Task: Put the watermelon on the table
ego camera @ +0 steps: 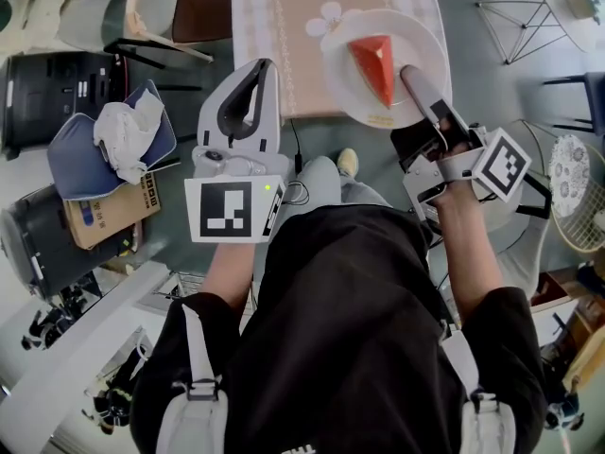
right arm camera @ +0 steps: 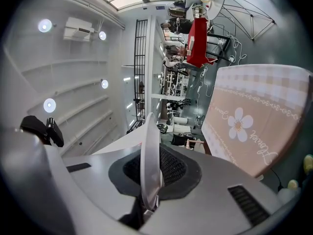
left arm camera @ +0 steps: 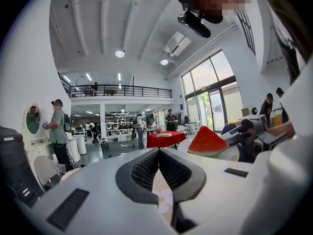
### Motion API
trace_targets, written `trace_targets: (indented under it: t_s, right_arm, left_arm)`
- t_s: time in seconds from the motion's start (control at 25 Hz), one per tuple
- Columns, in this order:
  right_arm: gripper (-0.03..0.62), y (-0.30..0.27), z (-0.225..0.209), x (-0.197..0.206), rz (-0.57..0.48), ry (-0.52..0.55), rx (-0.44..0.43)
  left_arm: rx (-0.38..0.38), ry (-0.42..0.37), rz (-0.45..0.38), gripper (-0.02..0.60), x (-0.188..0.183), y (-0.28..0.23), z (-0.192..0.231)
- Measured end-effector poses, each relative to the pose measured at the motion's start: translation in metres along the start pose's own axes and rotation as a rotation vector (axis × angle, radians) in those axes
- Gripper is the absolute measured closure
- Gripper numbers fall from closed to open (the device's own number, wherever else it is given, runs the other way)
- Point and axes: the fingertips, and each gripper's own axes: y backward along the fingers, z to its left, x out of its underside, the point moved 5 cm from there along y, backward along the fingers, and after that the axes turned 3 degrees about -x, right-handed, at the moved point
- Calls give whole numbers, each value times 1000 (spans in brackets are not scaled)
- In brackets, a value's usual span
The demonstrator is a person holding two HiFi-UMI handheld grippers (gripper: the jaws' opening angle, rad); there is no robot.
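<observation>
Here, floral-clothed table (ego camera: pixel 284 26), grey floor (ego camera: pixel 492 93)

We see a red watermelon (ego camera: pixel 373 67) wedge on a plain white plate (ego camera: pixel 333 64), right at the tip of the light grey right claw (ego camera: pixel 408 72). Ahead of both claws, the bench (ego camera: pixel 242 26) wears a beige cloth (ego camera: pixel 302 36) with a white flower and a pale checked border. The left claw (ego camera: pixel 255 72) is light grey with black pads (left arm camera: pixel 144 170). Its marker cube (ego camera: pixel 232 211) shows black-and-white squares.
</observation>
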Motion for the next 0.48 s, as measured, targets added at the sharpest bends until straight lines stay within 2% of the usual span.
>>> trace_targets:
  t_s: [0.16,0.48]
  right_arm:
    - [566,2,4,1,1,4,-13]
    - [566,-1,9,3,7,4,-29]
  left_arm:
    - [-7,35,-7,569,-2,3,-4]
    - [-14,5,-12,569,-8,11,-3]
